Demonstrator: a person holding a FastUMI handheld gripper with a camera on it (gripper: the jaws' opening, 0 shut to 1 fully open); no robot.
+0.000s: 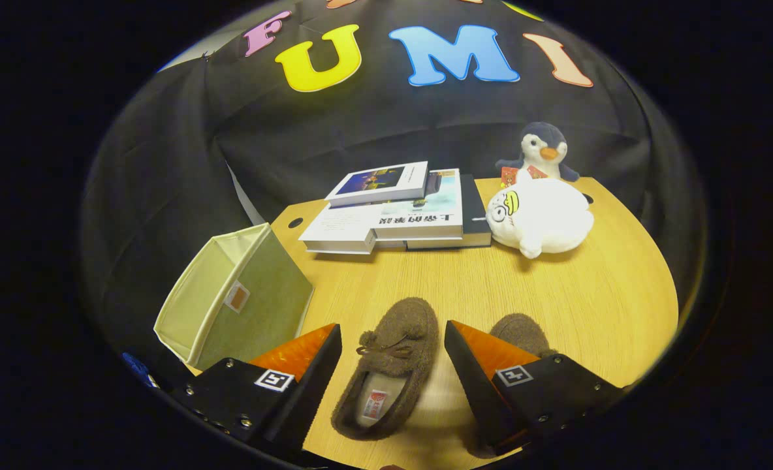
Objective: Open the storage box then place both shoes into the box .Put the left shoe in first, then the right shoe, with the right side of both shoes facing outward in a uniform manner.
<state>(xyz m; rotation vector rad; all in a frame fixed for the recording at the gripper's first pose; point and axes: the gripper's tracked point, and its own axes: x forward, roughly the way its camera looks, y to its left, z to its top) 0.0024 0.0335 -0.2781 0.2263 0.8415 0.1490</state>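
Right now your gripper (393, 356) is spread wide, grasping nothing, with one brown fuzzy slipper (390, 365) lying between its fingers on the wooden table (556, 287). The second slipper (520, 333) sits just right of it, partly hidden. The fabric storage box (236, 294), left of the slippers, stands open. Expect light, soft, squashy shoes; pinch the heel collar's rim.

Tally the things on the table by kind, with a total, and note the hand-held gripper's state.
Shoes: 2 (one between the fingers, one behind the right finger)
Box: 1, open
Books: at least 4, stacked
Plush toys: 2 (penguin, white toy)
Total: at least 9
Hand-held gripper: open, holding nothing
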